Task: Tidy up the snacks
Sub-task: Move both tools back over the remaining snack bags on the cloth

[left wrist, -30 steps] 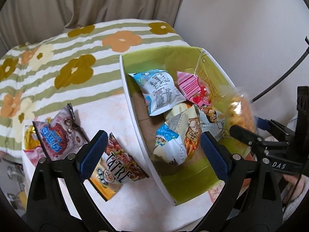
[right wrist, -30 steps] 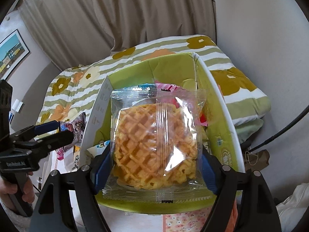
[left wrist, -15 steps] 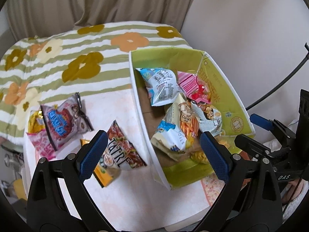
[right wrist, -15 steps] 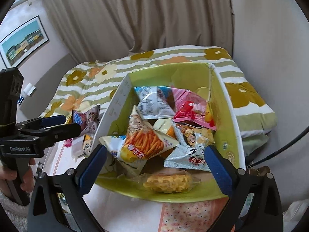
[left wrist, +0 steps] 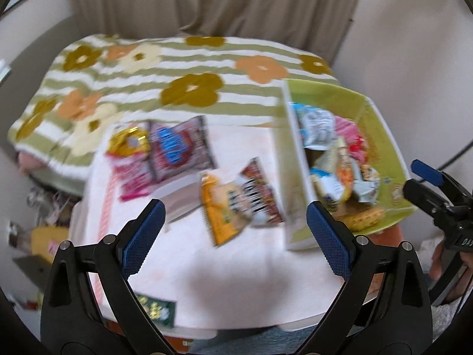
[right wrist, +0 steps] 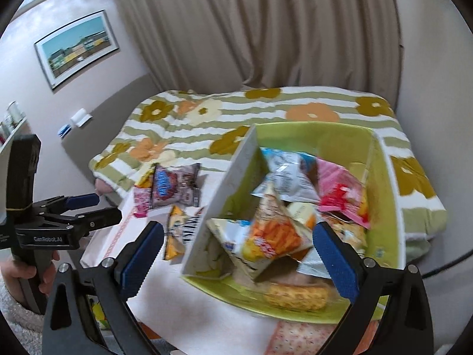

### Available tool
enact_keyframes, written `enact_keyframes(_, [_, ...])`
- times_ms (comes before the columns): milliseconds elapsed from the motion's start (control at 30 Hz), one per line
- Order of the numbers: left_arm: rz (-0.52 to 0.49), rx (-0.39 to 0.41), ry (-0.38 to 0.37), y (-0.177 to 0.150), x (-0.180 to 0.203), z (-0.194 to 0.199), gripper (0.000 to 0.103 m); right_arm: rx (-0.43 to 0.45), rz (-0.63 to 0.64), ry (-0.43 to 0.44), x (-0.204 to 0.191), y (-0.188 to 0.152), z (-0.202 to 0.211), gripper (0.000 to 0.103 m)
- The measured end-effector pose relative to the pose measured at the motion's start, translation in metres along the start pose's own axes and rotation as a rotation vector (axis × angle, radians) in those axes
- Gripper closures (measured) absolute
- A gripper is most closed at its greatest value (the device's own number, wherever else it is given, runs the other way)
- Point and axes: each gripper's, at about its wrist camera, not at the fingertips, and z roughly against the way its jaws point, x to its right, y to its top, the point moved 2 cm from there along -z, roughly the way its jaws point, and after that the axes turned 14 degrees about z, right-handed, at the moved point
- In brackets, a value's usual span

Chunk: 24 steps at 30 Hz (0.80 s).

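A green box (left wrist: 381, 136) (right wrist: 384, 183) on the table holds several snack packs, with a wrapped waffle (right wrist: 295, 295) (left wrist: 366, 217) at its near end. Loose packs lie left of it: an orange and striped pack (left wrist: 236, 204) (right wrist: 180, 230), a dark red pack (left wrist: 180, 151) (right wrist: 174, 186) and a pink and gold pack (left wrist: 130, 159). My left gripper (left wrist: 233, 239) is open and empty above the table, near the orange pack. My right gripper (right wrist: 236, 254) is open and empty above the box's near end.
The table has a pale patterned cloth (left wrist: 224, 281). A bed with a flowered striped cover (left wrist: 153, 82) (right wrist: 236, 115) stands behind it, then curtains and walls. A green packet (left wrist: 156, 310) lies at the table's near edge. Clutter sits on the floor at left.
One second ago my right gripper held the waffle pack; it let go and the pack lies in the box. Both grippers have pulled back and swung left; the left view is blurred.
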Motion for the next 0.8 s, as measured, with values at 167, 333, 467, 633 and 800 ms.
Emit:
enact_keyframes(167, [0.080, 0.028, 0.058, -0.004, -0.049, 0.013, 0.007, 0.007, 0.041, 0.044, -0.027, 0.004, -0.010, 0.002])
enact_keyframes(333, [0.146, 0.033, 0.063, 0.001, -0.090, 0.016, 0.007, -0.008, 0.072, 0.072, -0.056, 0.009, -0.021, 0.002])
enact_keyframes(467, [0.155, 0.029, 0.054, 0.014, -0.119, 0.009, 0.007, -0.020, 0.097, 0.067, -0.080, 0.020, -0.037, 0.002])
enact_keyframes(633, [0.130, -0.019, 0.024, 0.036, -0.149, -0.009, 0.007, -0.041, 0.074, 0.055, -0.109, 0.042, -0.068, 0.002])
enact_keyframes(800, [0.119, -0.079, -0.027, 0.062, -0.183, -0.034, 0.007, -0.067, 0.038, 0.044, -0.134, 0.067, -0.106, 0.002])
